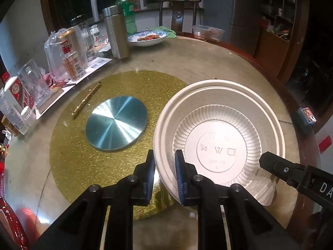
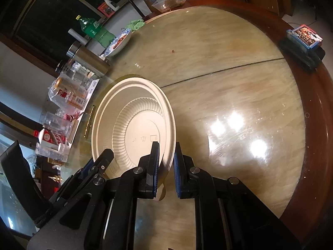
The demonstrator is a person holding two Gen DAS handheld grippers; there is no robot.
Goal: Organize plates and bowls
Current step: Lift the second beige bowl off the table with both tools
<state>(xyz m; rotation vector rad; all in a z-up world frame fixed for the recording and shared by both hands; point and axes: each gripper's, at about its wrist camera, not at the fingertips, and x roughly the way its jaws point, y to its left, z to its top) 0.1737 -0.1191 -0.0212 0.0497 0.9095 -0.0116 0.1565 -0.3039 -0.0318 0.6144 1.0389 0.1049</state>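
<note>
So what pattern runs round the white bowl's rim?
An embossed Greek-key band on the white bowl, clearest in the left wrist view.

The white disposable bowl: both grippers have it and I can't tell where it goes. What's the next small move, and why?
Probably lift it a little, both hands together. The left gripper and the right gripper each pinch the rim of the white bowl on opposite sides. It looks like nested bowls, overlapping the gold mat, so an even, level lift should keep them together.

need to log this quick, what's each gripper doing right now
left gripper: closed on the white bowl's rim
right gripper: closed on the same bowl's rim
</note>
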